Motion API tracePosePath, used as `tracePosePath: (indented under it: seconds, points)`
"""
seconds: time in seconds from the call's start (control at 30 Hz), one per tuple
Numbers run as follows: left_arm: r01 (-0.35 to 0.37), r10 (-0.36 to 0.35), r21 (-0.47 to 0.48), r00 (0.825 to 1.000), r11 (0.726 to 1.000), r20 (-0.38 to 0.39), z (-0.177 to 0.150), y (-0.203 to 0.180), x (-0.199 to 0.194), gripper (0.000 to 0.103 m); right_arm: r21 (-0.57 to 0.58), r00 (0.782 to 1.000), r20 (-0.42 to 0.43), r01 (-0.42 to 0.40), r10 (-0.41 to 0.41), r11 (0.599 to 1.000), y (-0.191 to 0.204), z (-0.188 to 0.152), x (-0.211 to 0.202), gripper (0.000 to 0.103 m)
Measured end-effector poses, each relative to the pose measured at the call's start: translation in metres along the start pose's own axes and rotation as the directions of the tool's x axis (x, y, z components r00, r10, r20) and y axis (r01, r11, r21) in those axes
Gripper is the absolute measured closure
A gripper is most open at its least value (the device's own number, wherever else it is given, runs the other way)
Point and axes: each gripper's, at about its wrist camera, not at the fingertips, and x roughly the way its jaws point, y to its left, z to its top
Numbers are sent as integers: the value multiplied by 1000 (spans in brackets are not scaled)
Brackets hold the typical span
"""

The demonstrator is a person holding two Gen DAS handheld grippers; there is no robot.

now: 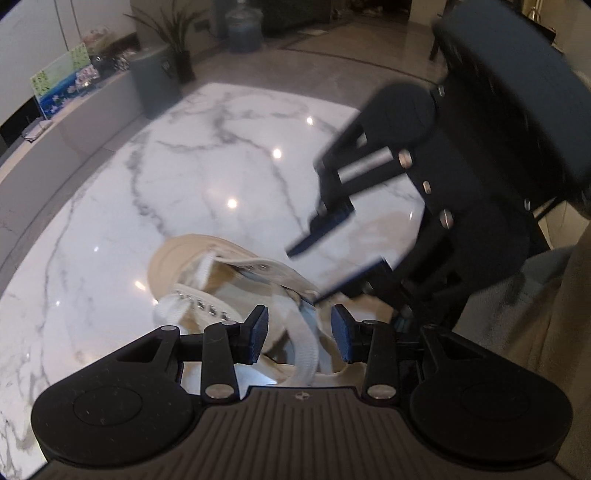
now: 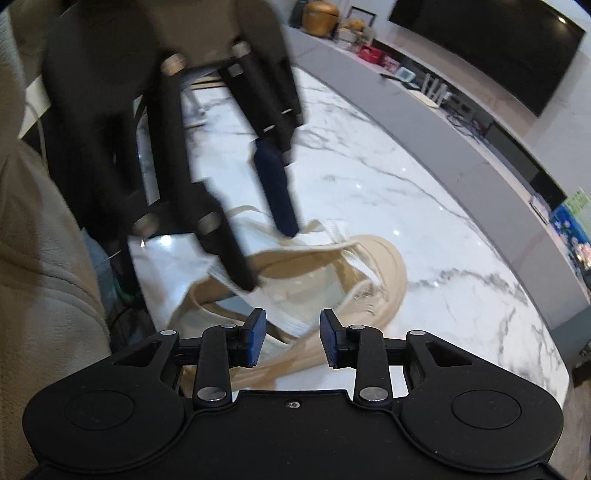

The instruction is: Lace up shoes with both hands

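A cream sneaker [image 1: 218,266] lies on the white marble table [image 1: 221,147], its tongue and eyelet rows showing. My left gripper [image 1: 300,334] hovers over the shoe's opening, jaws apart. A flat white lace [image 1: 306,350] runs between the pads without touching either. My right gripper [image 1: 334,254] comes in from the right, blurred, its tips just beside the shoe's eyelet edge. In the right wrist view the right gripper [image 2: 291,338] stands open over the sneaker [image 2: 380,258], with nothing pressed between its pads. The left gripper [image 2: 260,236] reaches down into the shoe there, also blurred.
A grey curved counter [image 2: 461,147] with small items runs along the table's far side. Beyond the table are a potted plant [image 1: 181,48], a water jug [image 1: 243,26] and a dark screen [image 2: 491,40]. Beige fabric [image 2: 40,277] lies at the near side by the table's edge.
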Motion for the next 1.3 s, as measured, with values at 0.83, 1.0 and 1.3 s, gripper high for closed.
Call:
tracePosePath:
  seconds: [0.83, 1.0, 1.3]
  points:
    - [-250, 252, -70, 967, 966, 23, 5, 33, -28, 99, 178, 994, 75, 65, -79, 982, -30, 8, 8, 72]
    - [-262, 264, -78, 964, 962, 18, 2, 43, -34, 99, 106, 995, 83, 48, -57, 993, -23, 9, 8, 72]
    - [-218, 220, -65, 975, 974, 30, -9, 41, -41, 99, -57, 993, 99, 71, -66, 996, -9, 22, 20, 73]
